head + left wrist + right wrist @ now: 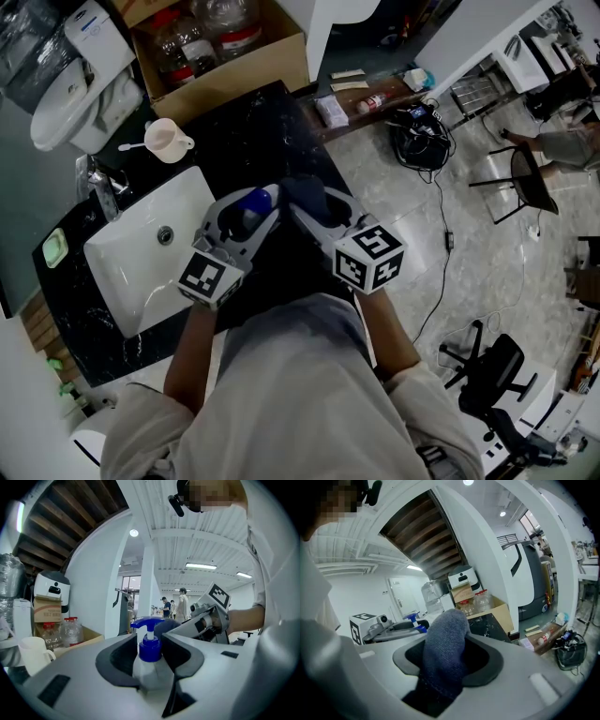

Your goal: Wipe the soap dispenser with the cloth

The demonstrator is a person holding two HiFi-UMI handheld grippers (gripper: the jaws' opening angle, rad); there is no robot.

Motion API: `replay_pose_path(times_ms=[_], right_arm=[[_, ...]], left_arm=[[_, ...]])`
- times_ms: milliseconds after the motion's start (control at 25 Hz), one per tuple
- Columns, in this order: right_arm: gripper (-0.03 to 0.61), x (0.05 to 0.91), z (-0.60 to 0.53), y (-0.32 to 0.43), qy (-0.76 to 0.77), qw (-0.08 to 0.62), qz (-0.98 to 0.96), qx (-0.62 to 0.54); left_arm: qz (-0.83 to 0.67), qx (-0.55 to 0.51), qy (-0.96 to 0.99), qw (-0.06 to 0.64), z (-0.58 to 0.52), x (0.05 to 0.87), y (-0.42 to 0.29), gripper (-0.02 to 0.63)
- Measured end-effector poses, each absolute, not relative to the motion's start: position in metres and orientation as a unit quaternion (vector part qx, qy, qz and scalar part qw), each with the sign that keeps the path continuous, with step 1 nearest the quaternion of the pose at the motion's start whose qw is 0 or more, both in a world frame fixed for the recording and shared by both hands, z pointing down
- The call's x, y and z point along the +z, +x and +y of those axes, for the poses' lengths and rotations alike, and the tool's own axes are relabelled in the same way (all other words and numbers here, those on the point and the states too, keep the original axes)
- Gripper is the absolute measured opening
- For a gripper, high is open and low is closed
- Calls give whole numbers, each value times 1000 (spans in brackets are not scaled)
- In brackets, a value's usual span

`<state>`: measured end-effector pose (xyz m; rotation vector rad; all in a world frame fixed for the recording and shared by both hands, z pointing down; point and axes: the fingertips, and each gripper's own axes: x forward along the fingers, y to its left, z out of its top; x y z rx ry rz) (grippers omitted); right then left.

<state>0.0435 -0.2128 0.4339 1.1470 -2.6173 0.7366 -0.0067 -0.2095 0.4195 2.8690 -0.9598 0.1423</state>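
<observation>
My L gripper (246, 217) is clamped on the soap dispenser (150, 651): smooth white plastic bottle w/ glossy blue pump, held over the black veined counter (244, 131). R gripper (323, 211) pinches the cloth (443, 653), a fuzzy grey-blue knit wad just beside the pump.

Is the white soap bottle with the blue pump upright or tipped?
Upright: the blue pump stands straight above the white soap bottle.

Reaching forward, side by side.
Left claw (150, 652) squeezed the soap dispenser (148, 673); right claw (449, 654) pinched the cloth (443, 639).
</observation>
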Motion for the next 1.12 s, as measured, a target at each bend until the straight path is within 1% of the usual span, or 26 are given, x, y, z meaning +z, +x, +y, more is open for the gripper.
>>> replay_pose_path(times_ms=[720, 1120], right_arm=[[172, 431, -205, 47, 389, 91, -883, 244], [172, 425, -197, 49, 390, 85, -884, 242]], left_arm=[[-334, 46, 939, 68, -205, 415, -18, 147], [-342, 33, 936, 77, -193, 410, -22, 173]])
